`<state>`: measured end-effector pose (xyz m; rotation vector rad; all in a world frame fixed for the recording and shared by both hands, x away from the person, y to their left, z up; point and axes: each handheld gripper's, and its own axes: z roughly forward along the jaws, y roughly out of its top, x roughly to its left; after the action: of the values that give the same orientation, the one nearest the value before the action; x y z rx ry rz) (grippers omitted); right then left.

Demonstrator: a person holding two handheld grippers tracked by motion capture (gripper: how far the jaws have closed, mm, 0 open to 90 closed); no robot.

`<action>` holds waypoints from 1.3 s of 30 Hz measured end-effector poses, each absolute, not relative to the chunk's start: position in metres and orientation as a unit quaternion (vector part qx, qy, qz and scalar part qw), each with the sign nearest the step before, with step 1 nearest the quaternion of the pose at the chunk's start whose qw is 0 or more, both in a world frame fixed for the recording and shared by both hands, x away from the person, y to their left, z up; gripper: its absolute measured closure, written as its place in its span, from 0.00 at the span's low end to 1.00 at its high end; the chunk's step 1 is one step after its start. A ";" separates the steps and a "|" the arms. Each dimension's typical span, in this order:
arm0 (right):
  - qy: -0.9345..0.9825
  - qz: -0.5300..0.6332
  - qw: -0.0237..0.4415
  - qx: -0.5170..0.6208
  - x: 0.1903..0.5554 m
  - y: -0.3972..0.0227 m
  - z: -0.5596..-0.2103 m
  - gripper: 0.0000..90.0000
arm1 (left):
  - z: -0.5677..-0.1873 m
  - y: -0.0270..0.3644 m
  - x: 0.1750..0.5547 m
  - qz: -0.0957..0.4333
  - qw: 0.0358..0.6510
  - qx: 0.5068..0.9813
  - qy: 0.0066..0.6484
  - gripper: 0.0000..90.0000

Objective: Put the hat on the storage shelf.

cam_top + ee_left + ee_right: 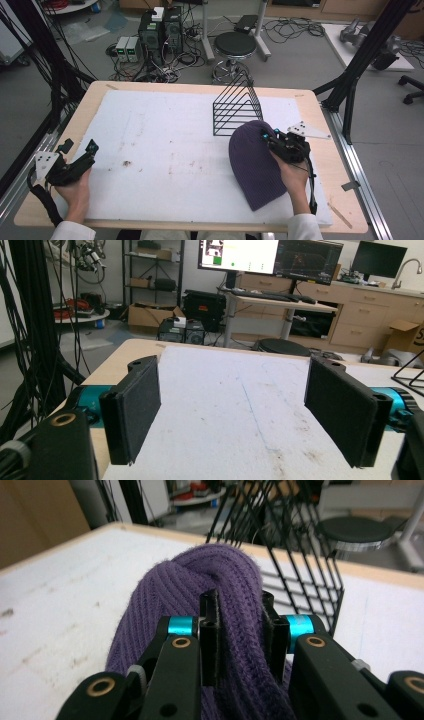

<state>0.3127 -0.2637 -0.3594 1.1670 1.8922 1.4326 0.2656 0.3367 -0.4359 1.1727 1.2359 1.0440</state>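
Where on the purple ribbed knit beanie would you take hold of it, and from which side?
Grip a pinched ridge of the purple ribbed knit beanie on its right edge near the crown, coming from the person's right, as the right gripper does. It lies flat and limp, so fabric must be bunched; the black wire rack blocks the far side.
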 end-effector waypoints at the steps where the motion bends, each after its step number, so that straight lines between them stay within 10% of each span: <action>1: 0.687 0.532 0.249 0.428 0.311 -0.264 -0.358 0.84 | -0.436 0.337 0.266 0.439 0.542 0.493 0.521 0.25; 39: 0.519 0.692 0.374 0.335 0.286 -0.217 -0.288 0.84 | -0.403 0.314 0.267 0.400 0.627 0.500 0.445 0.20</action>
<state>0.2856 -0.2166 -0.2880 0.8576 1.3295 1.7706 0.2671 0.3136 -0.4035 1.1470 1.0197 0.9162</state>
